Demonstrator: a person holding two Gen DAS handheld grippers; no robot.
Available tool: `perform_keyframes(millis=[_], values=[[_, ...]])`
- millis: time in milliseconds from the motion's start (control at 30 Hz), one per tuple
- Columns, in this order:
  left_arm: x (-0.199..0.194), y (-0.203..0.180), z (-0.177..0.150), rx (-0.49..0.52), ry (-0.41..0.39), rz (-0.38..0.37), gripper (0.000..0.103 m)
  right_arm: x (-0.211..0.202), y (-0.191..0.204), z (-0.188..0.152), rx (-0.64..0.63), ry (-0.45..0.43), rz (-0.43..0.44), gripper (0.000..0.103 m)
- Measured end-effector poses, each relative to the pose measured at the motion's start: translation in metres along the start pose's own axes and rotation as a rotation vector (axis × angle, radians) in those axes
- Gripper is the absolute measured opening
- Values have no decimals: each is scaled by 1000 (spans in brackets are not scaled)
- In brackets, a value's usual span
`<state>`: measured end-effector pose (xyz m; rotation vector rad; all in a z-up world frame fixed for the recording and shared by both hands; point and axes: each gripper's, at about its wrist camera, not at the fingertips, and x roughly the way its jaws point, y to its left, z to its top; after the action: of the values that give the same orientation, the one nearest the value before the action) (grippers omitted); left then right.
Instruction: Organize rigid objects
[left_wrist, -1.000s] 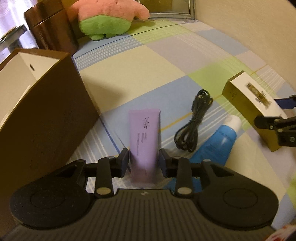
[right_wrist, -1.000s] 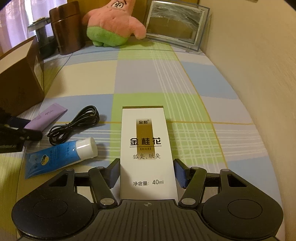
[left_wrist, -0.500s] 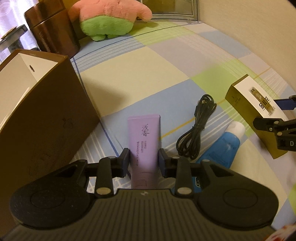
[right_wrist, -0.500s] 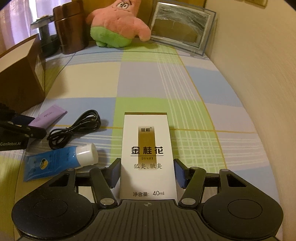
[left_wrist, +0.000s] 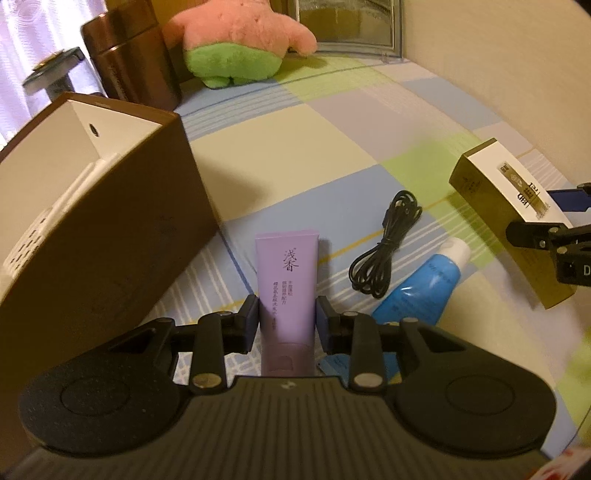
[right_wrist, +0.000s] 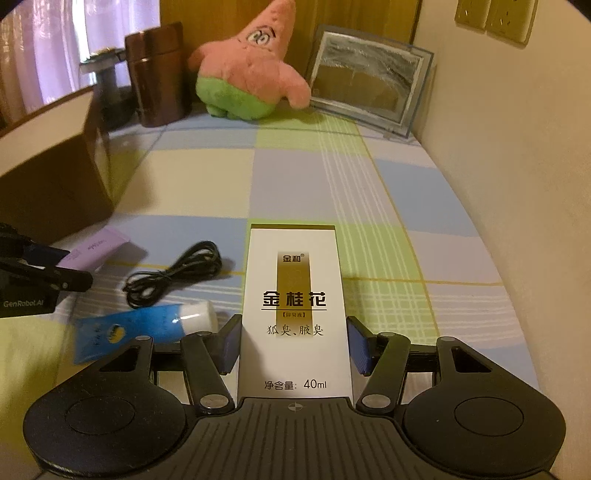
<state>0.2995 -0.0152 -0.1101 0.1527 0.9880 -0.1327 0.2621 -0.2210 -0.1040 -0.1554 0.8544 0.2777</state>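
Note:
My left gripper (left_wrist: 287, 320) is shut on a purple tube (left_wrist: 287, 273) and holds it lifted off the checked cloth. My right gripper (right_wrist: 293, 345) is shut on a white and gold carton (right_wrist: 294, 306) and holds it above the cloth. The carton (left_wrist: 513, 206) also shows at the right of the left wrist view, and the purple tube (right_wrist: 94, 251) at the left of the right wrist view. A blue tube with a white cap (left_wrist: 424, 284) (right_wrist: 144, 325) and a coiled black cable (left_wrist: 388, 247) (right_wrist: 173, 273) lie on the cloth between the grippers.
An open brown box (left_wrist: 110, 229) (right_wrist: 55, 177) stands at the left. A brown canister (right_wrist: 155, 74), a pink and green plush star (right_wrist: 247, 70) and a framed picture (right_wrist: 369, 81) stand at the back. A wall (right_wrist: 517, 184) runs along the right.
Both grippers have risen and tilted, each keeping its object. The purple tube and the carton have come up off the cloth. The blue tube and cable have not moved.

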Motion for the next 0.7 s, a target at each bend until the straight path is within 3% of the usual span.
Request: perform_keyframes(millis=[700], values=[[-107, 30, -34, -125, -140, 72, 28, -56, 73, 11, -122, -88, 184, 55]])
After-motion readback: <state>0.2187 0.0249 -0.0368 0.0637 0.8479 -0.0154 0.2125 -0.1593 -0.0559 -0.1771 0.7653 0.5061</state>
